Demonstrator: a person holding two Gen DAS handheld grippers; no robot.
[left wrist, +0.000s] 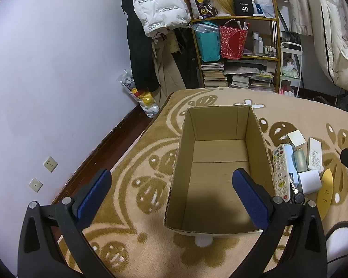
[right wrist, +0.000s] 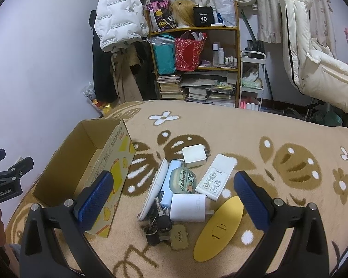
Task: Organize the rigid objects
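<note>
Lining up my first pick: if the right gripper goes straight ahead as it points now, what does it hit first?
Probably the white charger block, with the green cartoon case just beyond; depth is uncertain. The right gripper is open and empty.

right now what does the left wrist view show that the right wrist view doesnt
Only the left wrist view shows the cardboard box floor, bare inside, and two wall sockets. Only the right wrist view shows the key bunch with its AIMA tag and the box's printed yellow side. Both show the pile beside the box: yellow oval, white remote, white charger. Both claws are open.
</note>
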